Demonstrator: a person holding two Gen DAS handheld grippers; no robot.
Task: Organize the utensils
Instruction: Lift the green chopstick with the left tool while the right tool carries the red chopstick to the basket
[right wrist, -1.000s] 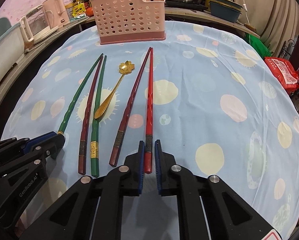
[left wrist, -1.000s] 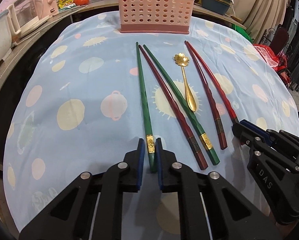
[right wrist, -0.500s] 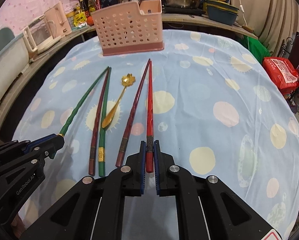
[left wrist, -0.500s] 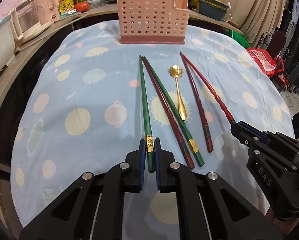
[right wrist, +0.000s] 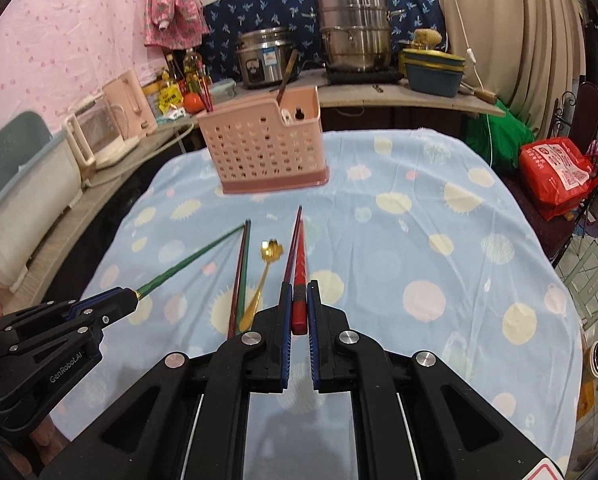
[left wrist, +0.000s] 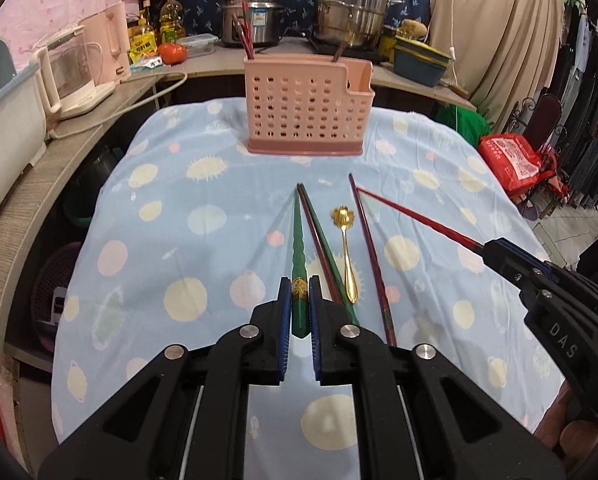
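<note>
Both tongs are matte black plastic linkages with triangular cut-outs, round silver screws at the joints and blue ribbed pads lining the inner faces. The left tongs (left wrist: 299,304) carry white "GenRobot.AI" lettering on one side; the right tongs (right wrist: 298,308) show "DAS" in white. Thin metal rods run beneath each.

The left gripper (left wrist: 299,300) is held level, jaws clamped on a green chopstick (left wrist: 299,256). The right gripper (right wrist: 298,304) is likewise closed on a red chopstick (right wrist: 299,276).
</note>
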